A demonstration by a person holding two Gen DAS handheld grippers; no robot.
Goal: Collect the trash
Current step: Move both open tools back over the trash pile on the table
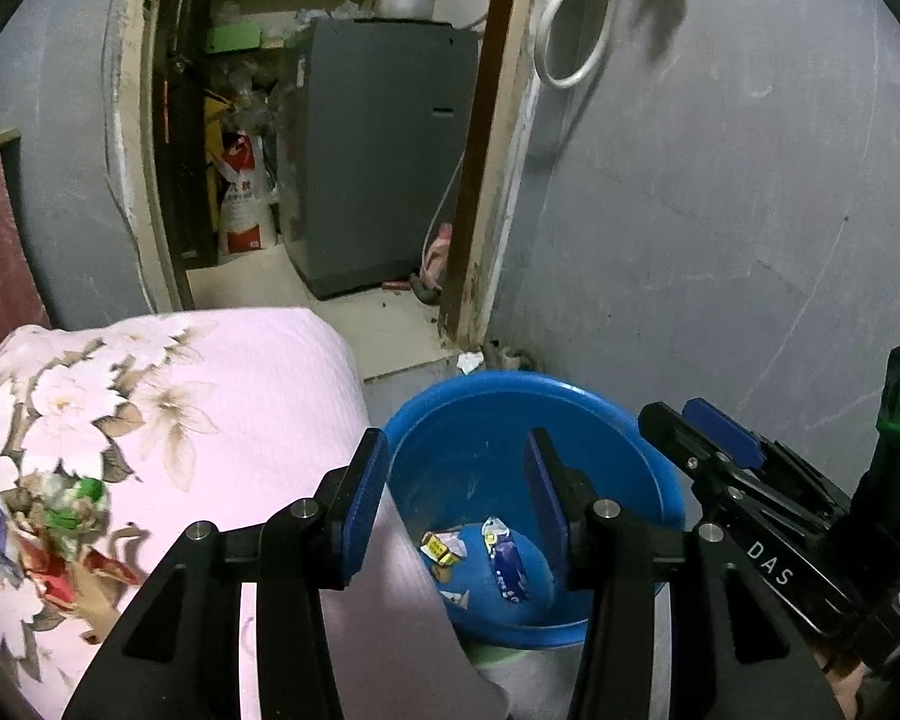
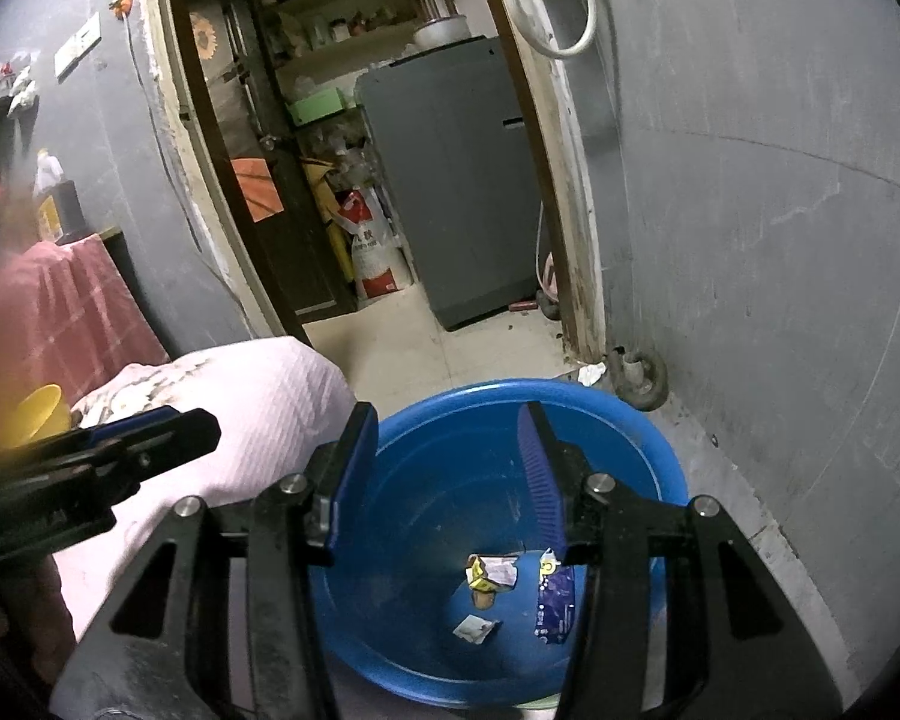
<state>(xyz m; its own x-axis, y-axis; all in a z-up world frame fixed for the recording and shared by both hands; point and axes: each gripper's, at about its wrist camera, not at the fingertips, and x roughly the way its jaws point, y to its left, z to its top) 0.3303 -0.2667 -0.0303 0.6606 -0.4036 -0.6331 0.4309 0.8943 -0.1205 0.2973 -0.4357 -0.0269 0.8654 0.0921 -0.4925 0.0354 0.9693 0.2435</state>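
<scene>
The bed (image 1: 222, 396) carries a heap of wrappers (image 1: 48, 534) near its left edge, well apart from the basin (image 2: 642, 438) on the floor by its corner, likely set there as the bin. Three scraps (image 2: 492, 576) lie on the basin's bottom. Left gripper (image 1: 456, 492) and right gripper (image 2: 450, 468) both tilt down over the basin, jaws apart, holding nothing

The blue basin (image 2: 660, 450) is open from above. The floral bedspread (image 1: 210, 396) crowds its left rim; the grey wall (image 2: 780, 300) stands near its right.
</scene>
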